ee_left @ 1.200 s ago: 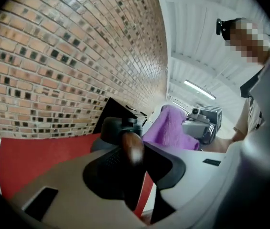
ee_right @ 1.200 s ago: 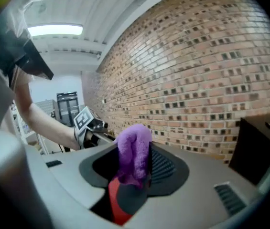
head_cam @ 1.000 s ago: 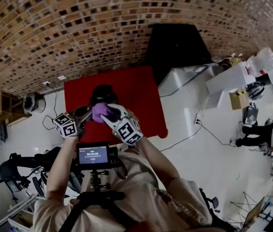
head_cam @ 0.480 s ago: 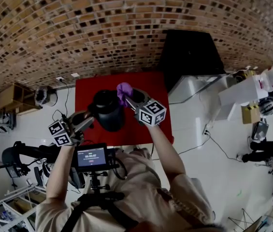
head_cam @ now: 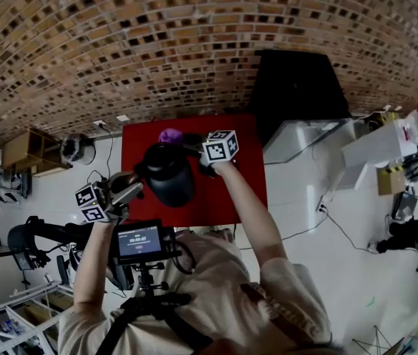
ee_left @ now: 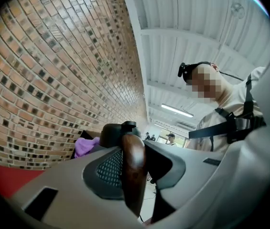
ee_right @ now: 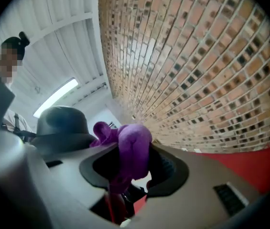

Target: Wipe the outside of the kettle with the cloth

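Gripping the brown wooden handle point(ee_left: 134, 171), the left gripper point(head_cam: 136, 187) holds the round black kettle point(head_cam: 168, 174) upright over the red table point(head_cam: 227, 191), handle pointing left; the right gripper point(head_cam: 189, 142) pinches the crumpled purple cloth point(head_cam: 170, 135) at its far side, brown brick wall point(head_cam: 157, 50) behind

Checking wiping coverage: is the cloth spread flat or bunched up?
Bunched: the purple cloth is a wad pinched between the right gripper's jaws, near the kettle.

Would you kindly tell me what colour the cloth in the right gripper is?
Purple: the bunched purple cloth shows best in the right gripper view.
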Demonstrator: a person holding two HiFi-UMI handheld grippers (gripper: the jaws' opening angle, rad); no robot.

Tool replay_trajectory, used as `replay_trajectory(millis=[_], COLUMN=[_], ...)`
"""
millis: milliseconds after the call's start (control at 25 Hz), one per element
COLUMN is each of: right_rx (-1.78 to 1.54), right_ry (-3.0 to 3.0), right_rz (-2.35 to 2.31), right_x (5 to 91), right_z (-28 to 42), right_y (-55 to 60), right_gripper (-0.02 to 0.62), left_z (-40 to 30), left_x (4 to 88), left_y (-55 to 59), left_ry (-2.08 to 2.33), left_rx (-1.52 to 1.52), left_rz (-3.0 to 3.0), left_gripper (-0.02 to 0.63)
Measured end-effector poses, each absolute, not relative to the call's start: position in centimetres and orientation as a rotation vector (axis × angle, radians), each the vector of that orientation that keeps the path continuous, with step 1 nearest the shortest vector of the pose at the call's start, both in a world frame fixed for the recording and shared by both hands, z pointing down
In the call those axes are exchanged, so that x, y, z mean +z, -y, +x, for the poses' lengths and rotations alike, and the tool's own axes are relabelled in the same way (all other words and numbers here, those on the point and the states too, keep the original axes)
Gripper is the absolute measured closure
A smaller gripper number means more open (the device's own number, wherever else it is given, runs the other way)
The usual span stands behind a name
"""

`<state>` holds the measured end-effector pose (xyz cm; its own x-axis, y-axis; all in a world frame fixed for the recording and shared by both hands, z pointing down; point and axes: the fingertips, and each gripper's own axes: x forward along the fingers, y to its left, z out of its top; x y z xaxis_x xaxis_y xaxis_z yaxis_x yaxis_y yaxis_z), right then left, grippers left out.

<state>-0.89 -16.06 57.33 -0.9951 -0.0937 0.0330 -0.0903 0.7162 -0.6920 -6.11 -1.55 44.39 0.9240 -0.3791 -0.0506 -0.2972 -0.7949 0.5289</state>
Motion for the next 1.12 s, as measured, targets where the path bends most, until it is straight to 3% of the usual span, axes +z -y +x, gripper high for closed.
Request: replay_trajectory(millis=[200, 400, 560, 800, 920, 1120], right_rx=[-1.159, -0.702, -0.333, -0.093, -0.077, -0.325], right_ry=[-2.87, -2.85, -3.015, -3.242, -3.211, -3.11], right_rz=[-0.397, -0.813, -0.779, -0.767, -0.8, -0.911], right_x=[58.4, 48.9, 44.4, 47.2, 47.3, 47.8], right_z=[1.9, 9.8, 5.1, -3.7, -1.6, 4.1], right_y=[18.7, 14.9, 7.0, 3.3, 3.8, 6.6], right_gripper=[0.419, 0.419, 0.419, 0.417, 0.419, 0.419], left_z=[-5.4, -7.1, -7.8, -7.7, -7.9, -8.7], left_x=[43.9, 44.6, 45.8, 46.7, 46.3, 44.9], left_y=[2.2, 5.3, 7.6, 8.4, 7.7, 6.1], left_ry=[0.487, 0.638, 0.759, 0.758, 0.713, 0.617], left_rx=[-0.188, -0.184, -0.091, -0.083, -0.107, -0.151], left_rz=[2.562, 2.514, 2.524, 2.507, 2.518, 2.565], left_gripper=[0.495, 0.495, 0.494, 0.494, 0.493, 0.491])
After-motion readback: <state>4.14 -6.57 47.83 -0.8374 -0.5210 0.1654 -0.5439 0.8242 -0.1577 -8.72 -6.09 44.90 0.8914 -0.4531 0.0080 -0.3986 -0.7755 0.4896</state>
